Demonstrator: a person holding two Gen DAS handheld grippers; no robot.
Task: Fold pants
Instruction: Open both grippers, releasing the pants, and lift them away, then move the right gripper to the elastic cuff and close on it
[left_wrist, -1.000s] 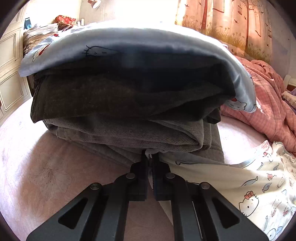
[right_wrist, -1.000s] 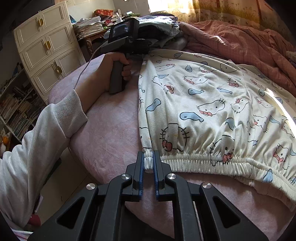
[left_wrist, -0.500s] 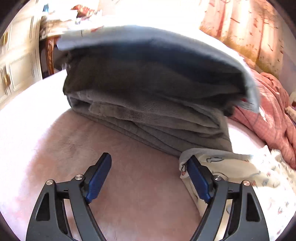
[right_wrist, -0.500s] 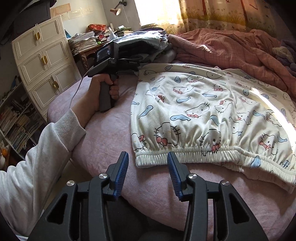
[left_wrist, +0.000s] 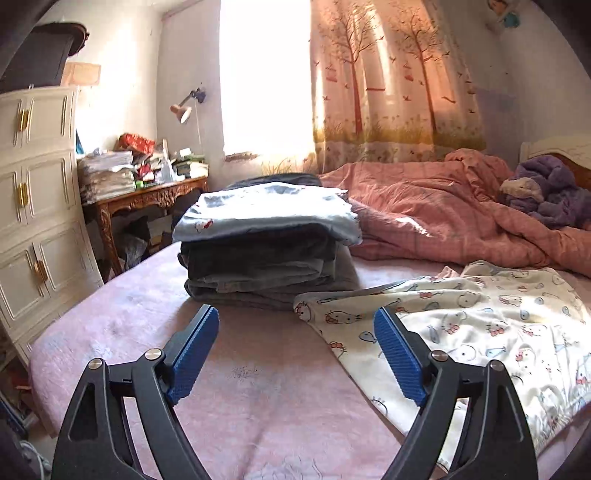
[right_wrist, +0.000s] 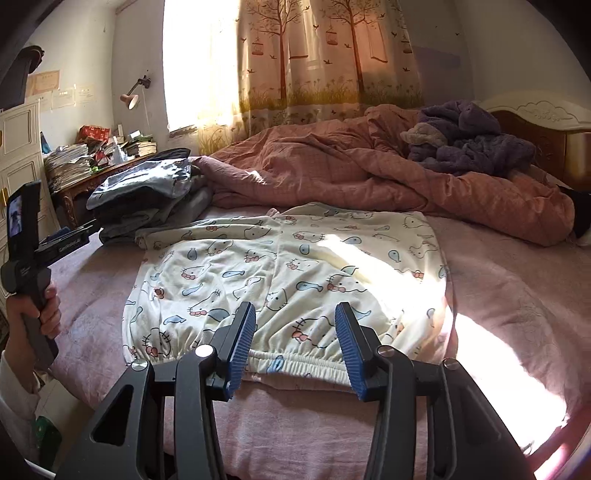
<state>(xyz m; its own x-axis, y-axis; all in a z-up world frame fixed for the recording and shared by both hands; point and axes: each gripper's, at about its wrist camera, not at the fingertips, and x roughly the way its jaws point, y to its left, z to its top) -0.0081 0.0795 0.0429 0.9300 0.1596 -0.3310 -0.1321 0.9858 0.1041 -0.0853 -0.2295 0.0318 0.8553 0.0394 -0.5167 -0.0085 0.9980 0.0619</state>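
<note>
the left claw (left_wrist: 297, 332) is opening wide over the bed (left_wrist: 240, 387), gripping nothing. the right claw (right_wrist: 295, 328) stands half open, empty, above the pants (right_wrist: 288, 266) lying flat there.

Left gripper (left_wrist: 295, 345) jaws opening wide with nothing between them, right gripper (right_wrist: 293, 341) jaws partly apart and empty, person's left hand (right_wrist: 33, 314) wrapped around its gripper handle.
</note>
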